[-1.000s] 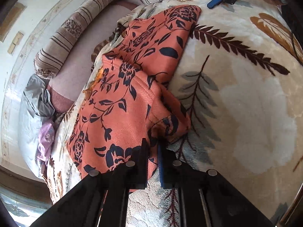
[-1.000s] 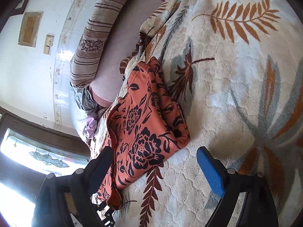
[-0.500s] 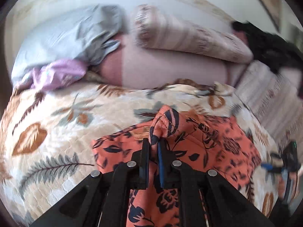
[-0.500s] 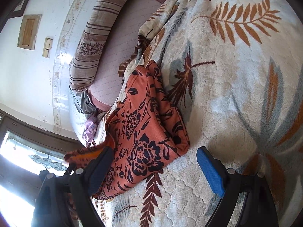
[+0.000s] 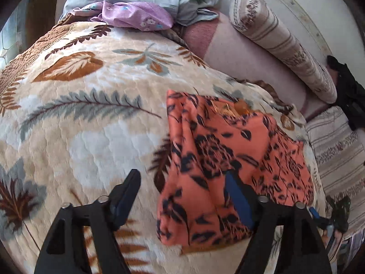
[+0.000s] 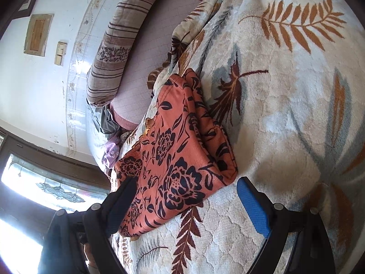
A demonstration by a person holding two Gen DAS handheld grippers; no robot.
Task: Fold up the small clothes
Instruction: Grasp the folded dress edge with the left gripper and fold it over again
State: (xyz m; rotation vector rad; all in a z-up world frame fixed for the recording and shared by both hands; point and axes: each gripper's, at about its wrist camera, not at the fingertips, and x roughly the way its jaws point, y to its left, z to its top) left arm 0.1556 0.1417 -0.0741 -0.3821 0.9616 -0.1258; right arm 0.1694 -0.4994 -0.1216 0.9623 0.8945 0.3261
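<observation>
Ahead of both tongs, an orange floral garment (image 5: 230, 159) lies folded on a leaf-print blanket (image 5: 91, 125). Left tongs (image 5: 182, 196) gape wide, empty, their right finger over the cloth. Right tongs (image 6: 189, 203) also stand spread, holding nothing, the garment's near edge between their fingers.

left wrist camera sits low and close over the leaf-print blanket (image 5: 86, 137), facing the striped bolster (image 5: 280, 43). right wrist camera looks in close from the opposite side. both share the orange floral garment (image 5: 228, 159) (image 6: 178, 159).
</observation>
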